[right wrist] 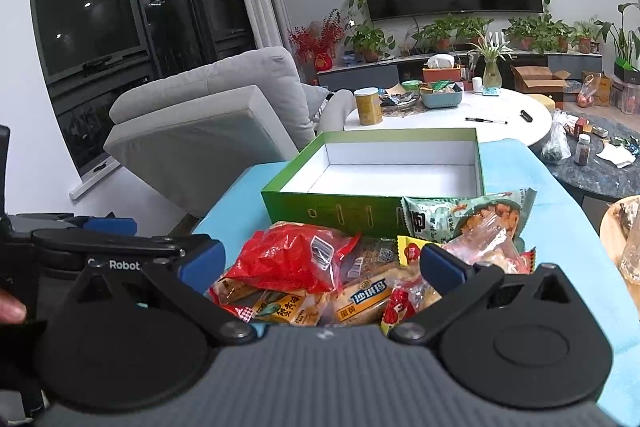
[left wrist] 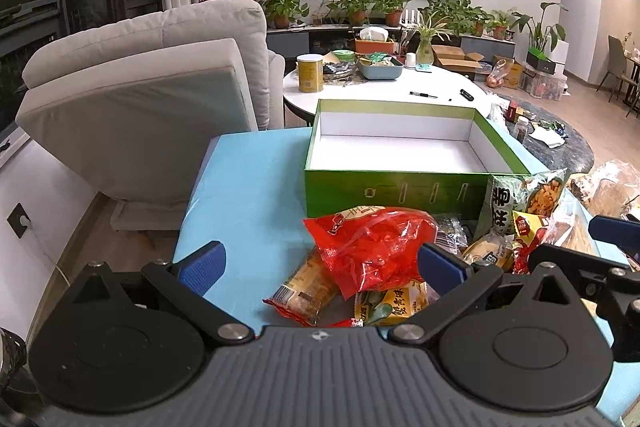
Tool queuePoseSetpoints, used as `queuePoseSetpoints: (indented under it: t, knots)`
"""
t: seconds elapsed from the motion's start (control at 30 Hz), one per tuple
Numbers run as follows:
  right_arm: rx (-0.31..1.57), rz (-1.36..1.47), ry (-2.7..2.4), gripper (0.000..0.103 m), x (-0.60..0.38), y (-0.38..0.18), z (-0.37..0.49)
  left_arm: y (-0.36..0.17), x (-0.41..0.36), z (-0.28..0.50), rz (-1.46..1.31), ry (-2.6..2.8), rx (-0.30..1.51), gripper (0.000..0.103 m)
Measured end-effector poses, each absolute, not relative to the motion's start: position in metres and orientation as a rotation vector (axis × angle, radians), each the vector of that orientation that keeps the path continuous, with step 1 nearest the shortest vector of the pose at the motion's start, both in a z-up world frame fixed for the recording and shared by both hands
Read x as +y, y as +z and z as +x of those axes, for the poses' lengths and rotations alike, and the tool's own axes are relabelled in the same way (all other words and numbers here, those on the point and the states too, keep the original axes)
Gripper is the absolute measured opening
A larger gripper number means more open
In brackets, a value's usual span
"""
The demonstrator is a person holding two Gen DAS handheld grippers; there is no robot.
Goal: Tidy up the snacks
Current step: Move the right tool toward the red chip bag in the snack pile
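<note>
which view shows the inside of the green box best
The left wrist view: the open green cardboard box sits almost square-on, so its bare white floor and all four inner walls show. The right wrist view shows the same box at an angle, with a green snack bag covering its near right corner.

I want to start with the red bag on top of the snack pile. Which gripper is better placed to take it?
Probably the left gripper: its open jaws already frame the red bag. The right gripper, also open, faces the pile's middle.

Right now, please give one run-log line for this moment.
left gripper: open, empty | right gripper: open, empty | snacks: piled before box | box: empty
</note>
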State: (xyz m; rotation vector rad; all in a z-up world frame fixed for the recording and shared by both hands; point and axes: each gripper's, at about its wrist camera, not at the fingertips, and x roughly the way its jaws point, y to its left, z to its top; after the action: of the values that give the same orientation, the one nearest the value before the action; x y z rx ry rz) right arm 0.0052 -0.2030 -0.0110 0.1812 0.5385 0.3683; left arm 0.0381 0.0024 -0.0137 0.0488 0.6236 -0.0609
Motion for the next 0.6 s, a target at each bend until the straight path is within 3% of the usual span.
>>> queuePoseSetpoints:
  t: [0.6]
  knots:
    - [0.542,0.195,0.373,0.085,-0.2092,-0.0139,0.0008,-0.0172,0.0053,0.0372,0.061,-0.037,0.633,0.103]
